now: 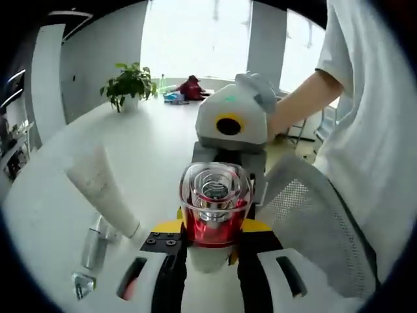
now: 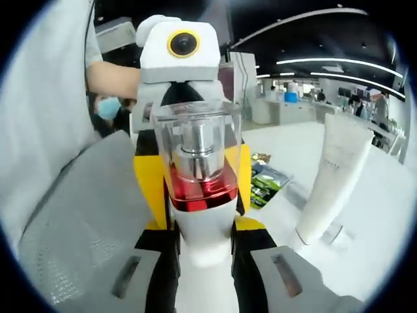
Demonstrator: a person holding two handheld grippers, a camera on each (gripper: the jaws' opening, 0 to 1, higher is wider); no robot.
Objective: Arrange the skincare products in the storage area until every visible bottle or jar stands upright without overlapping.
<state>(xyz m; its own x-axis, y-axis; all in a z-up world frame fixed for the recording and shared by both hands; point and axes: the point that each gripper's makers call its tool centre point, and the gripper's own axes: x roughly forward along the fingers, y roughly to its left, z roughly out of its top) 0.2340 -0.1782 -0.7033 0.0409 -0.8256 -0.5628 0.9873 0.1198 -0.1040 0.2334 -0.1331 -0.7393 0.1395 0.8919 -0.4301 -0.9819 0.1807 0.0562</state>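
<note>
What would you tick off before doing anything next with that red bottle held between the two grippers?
1. Left gripper closed on the red-and-clear bottle: ok.
2. Right gripper closed on the same bottle: ok.
3. White tube standing on its cap: ok.
4. Silver bottle upright: not ok, it lies beside the tube.
5. Free landing spot on the white table under the held bottle: cannot tell, hidden by the jaws.

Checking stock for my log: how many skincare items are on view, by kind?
Red pump bottle: 1
White tube: 1
Small silver bottle: 1
Total: 3
</note>
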